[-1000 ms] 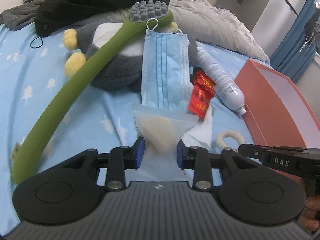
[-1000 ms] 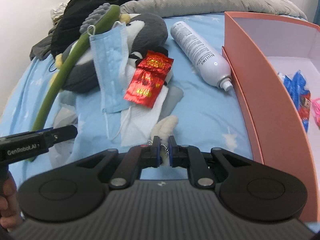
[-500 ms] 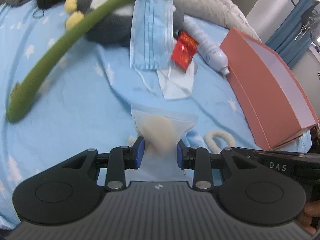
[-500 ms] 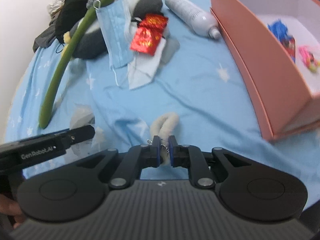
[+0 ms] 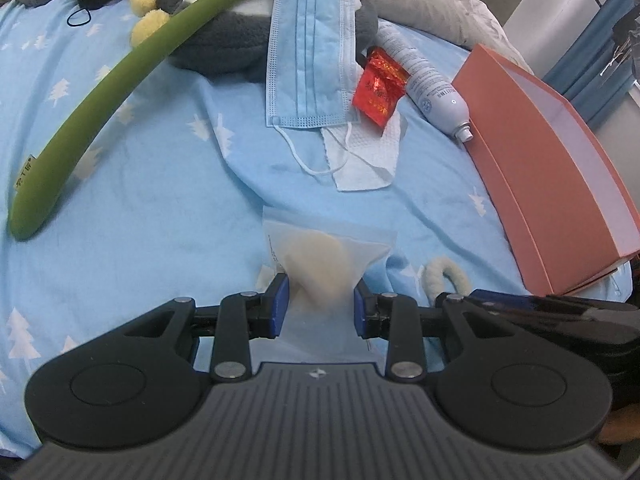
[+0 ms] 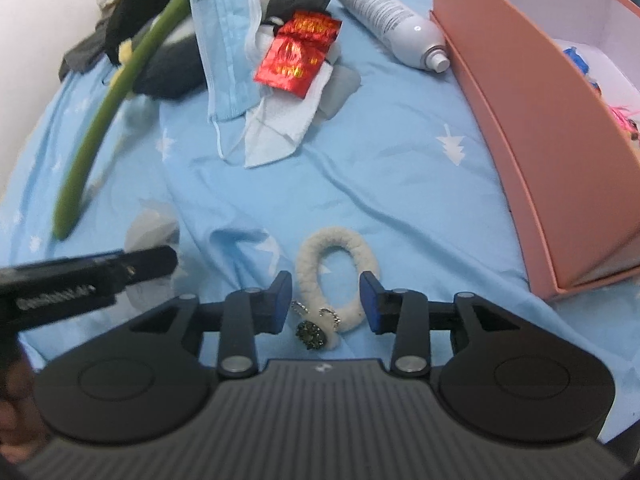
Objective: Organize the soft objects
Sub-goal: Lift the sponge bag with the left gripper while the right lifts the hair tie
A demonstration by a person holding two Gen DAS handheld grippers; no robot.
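Released, the fluffy ring lies between the right gripper's parted jaws; left gripper pinches the pouch, which could slip.

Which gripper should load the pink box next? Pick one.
Left. The left gripper is already shut on the plastic pouch, ready to carry to the pink box. The right gripper is open, and the fluffy ring lies loose between its fingers.

Both wrist cameras sit low over the bed, each looking forward along its own fingers. The left view faces the mask; the right sits beside it, nearer the box. Both share mask, bottle and box.
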